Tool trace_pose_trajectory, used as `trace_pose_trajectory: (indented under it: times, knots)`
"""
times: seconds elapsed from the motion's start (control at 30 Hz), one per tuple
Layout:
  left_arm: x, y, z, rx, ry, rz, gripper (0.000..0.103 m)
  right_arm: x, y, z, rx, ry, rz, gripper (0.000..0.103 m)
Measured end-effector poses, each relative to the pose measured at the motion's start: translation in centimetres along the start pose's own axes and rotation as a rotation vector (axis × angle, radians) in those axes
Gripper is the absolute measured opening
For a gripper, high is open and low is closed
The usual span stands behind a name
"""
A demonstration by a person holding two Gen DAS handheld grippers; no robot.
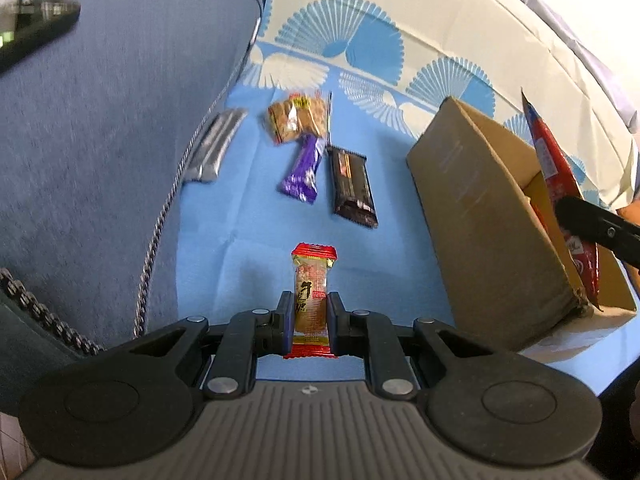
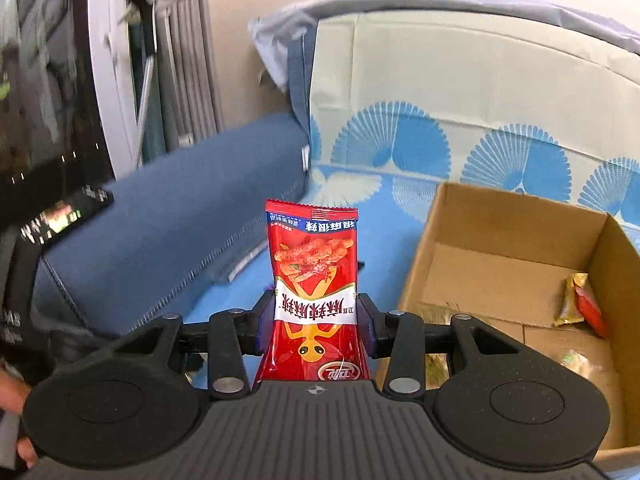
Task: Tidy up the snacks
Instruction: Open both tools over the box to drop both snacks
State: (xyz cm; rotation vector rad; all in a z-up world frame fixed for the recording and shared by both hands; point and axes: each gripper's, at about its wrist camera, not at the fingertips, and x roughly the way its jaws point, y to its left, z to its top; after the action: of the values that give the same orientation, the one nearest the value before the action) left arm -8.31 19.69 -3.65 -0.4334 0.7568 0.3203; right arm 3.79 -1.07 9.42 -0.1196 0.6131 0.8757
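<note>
Far left, a silver wrapper (image 1: 214,148) lies against the blue cushion (image 1: 120,120). Right of it we see a clear cracker pack (image 1: 296,120), a purple bar (image 1: 304,170) and a dark brown bar (image 1: 352,186) lying on the blue sheet (image 1: 240,220), close together. Nearer, our left gripper (image 1: 310,322) pinches a small red-and-gold candy (image 1: 312,296) at its middle, jaws nearly together. It looks light and fairly firm, so a waist grip suits it. Right again stands the cardboard box (image 1: 480,216), with a small gold-and-red packet (image 2: 580,300) on its floor. Our right gripper (image 2: 316,322) clamps a red spicy-snack pouch (image 2: 314,264) across its lower half, beside the box. We judge it soft and slippery, likely to flop if held by the seam.
</note>
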Motion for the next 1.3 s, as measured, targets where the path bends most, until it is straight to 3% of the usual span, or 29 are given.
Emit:
trace_pose_trajectory:
  times: [0.2, 0.3, 0.57, 0.77, 0.83, 0.9, 0.97, 1.07, 1.17, 1.2, 1.3]
  knots:
    - [-0.7, -1.0, 2.1, -0.094, 0.004, 0.007, 0.018, -1.0, -1.6, 0.5, 0.044, -0.067, -0.033, 0.044]
    - [-0.9, -3.1, 4.2, -0.089, -0.020, -0.005, 0.018, -1.4, -2.8, 1.2, 0.060, -0.118, -0.097, 0.044]
    - [-0.7, -13.5, 9.5, 0.038, -0.115, -0.099, 0.018, -2.2, -8.9, 1.3, 0.262, -0.123, -0.359, 0.044]
    - [-0.4, -22.0, 11.5, 0.134, -0.144, -0.250, 0.018, -3.0, -13.2, -0.1, 0.411, -0.112, -0.513, 0.045]
    - [-0.6, -23.9, 11.6, 0.162, -0.148, -0.301, 0.026, -3.2, -13.7, -0.4, 0.428, -0.113, -0.530, 0.047]
    - [-0.5, -24.7, 11.3, 0.183, -0.155, -0.317, 0.048, -3.3, -13.8, -0.8, 0.433, -0.119, -0.538, 0.052]
    - [-0.8, -24.4, 10.6, 0.192, -0.179, -0.301, 0.049, -3.0, -13.7, -0.9, 0.431, -0.113, -0.535, 0.066]
    - [-1.2, -21.8, 9.4, 0.191, -0.221, -0.256, 0.048, -2.5, -13.2, -0.7, 0.412, -0.106, -0.522, 0.067]
    - [-1.1, -17.9, 8.5, 0.175, -0.223, -0.188, 0.040, -2.3, -12.5, -0.4, 0.390, -0.101, -0.501, 0.067]
    - [-1.0, -16.2, 8.0, 0.169, -0.218, -0.153, 0.034, -2.1, -12.3, -0.3, 0.383, -0.098, -0.493, 0.067]
    - [-0.3, -11.6, 7.0, 0.184, -0.213, 0.005, 0.031, -1.5, -11.3, -0.2, 0.350, -0.092, -0.462, 0.067]
